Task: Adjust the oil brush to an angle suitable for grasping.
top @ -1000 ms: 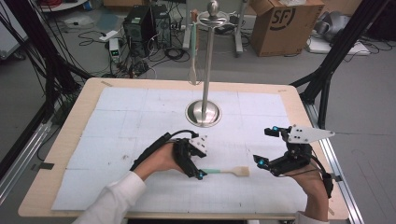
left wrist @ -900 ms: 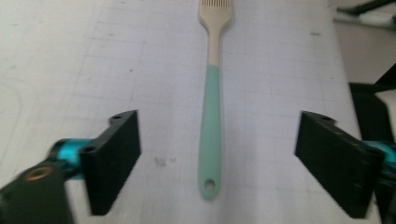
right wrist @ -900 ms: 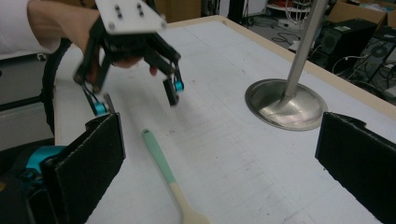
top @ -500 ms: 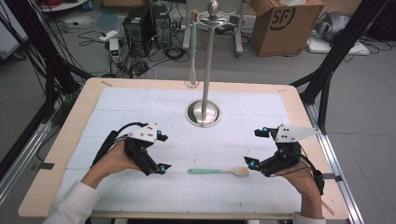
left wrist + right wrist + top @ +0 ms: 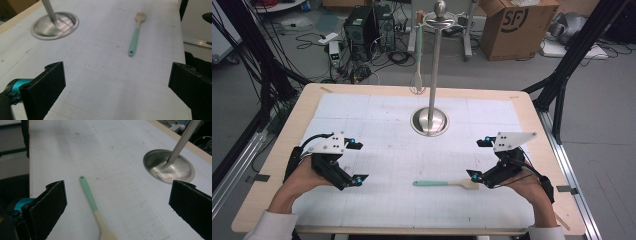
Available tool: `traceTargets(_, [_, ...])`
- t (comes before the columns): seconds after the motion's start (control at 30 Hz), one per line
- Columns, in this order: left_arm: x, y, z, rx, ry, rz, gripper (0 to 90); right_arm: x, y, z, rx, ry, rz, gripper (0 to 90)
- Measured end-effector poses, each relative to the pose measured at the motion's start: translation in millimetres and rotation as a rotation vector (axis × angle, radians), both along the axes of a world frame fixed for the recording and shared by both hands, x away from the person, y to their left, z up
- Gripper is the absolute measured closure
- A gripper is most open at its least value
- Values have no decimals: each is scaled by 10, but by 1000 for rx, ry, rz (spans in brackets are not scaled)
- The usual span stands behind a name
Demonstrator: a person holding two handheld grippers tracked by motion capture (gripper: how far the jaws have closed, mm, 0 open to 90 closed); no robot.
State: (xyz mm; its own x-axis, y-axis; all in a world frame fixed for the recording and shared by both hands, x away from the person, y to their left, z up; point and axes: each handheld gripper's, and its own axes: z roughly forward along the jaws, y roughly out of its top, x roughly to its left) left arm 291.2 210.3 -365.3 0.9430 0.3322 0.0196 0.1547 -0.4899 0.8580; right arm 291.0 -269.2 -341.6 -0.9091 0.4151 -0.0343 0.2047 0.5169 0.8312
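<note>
With both the left gripper (image 5: 354,162) and right gripper (image 5: 478,159) wide open and empty, we risk skidding the flat-lying spoon (image 5: 446,183) if one jaw nudges it first.

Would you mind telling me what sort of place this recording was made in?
Most likely a lab or workshop set up for recording, not a home. A gridded mat covers the table, a computer tower sits among loose cables on the floor behind it, and a cardboard box stands nearby.

"SF" logo on cardboard box (image 5: 518,24).
</note>
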Motion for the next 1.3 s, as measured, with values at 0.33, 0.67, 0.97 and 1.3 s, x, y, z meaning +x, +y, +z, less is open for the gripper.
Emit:
traceTargets(0.33, [-22,67,-116,-53,17,5,17,120,206,13,-138,54,46,5])
traceTargets(0.67, [-57,62,-87,-54,-10,19,17,254,461,-25,-271,102,106,5])
traceTargets(0.97, [-40,71,-116,-57,0,36,17,366,597,-256,-376,164,137,5])
traceTargets(1.3, [-32,55,-121,-68,0,39,17,359,737,-541,-510,203,194,5])
